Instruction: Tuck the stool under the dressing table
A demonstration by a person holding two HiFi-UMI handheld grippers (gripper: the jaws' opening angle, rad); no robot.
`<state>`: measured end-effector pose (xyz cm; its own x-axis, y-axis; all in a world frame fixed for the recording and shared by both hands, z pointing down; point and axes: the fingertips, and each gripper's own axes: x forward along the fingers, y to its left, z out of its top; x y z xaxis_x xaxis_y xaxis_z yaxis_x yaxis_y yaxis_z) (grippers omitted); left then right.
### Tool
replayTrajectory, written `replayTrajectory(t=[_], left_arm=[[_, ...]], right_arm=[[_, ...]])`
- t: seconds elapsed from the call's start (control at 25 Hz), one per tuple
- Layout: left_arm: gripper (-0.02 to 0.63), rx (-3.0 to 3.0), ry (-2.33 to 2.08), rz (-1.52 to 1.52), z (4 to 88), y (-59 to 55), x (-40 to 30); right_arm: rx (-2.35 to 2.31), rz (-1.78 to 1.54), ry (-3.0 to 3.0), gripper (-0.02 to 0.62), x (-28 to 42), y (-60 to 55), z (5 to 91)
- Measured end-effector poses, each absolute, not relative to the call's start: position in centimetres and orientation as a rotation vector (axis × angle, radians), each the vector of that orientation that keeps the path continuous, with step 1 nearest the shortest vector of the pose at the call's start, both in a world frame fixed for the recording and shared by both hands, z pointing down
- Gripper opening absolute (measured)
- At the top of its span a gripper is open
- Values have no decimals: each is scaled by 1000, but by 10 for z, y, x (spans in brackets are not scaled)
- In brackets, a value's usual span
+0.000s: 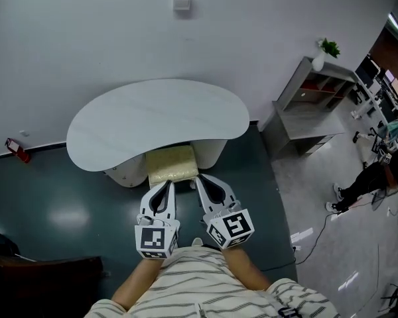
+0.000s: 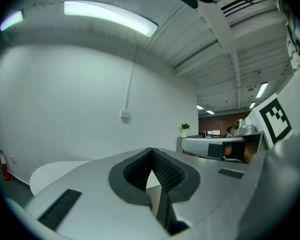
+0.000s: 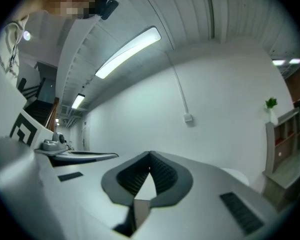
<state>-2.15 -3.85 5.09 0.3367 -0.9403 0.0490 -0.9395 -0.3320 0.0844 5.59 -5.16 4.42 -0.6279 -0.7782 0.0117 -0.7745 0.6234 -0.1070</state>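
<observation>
The white kidney-shaped dressing table (image 1: 152,114) stands against the wall. The stool (image 1: 173,165), with a cream cushion, sits in the table's knee gap; its far part is hidden under the top and only its near half shows. My left gripper (image 1: 169,183) and right gripper (image 1: 198,178) point side by side at the cushion's near edge; whether they touch it I cannot tell. Both are shut with nothing between the jaws. The left gripper view shows its tip (image 2: 151,150) above the tabletop (image 2: 50,171), and the right gripper view shows its tip (image 3: 150,154) aimed at the wall.
A grey shelf unit (image 1: 312,105) with a small plant (image 1: 328,47) stands right of the table. A red fire extinguisher (image 1: 16,150) lies by the wall at left. Dark furniture (image 1: 40,277) is at lower left. A person (image 1: 371,177) stands far right.
</observation>
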Motion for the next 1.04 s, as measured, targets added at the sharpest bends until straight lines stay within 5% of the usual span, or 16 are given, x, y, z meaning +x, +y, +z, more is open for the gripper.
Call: replayTrajectory(t=[1.04], left_arm=[[6,2537,-1763,-73,41,-49,-18]], right_arm=[[-1355,-23,2729,12,63,-57,24]])
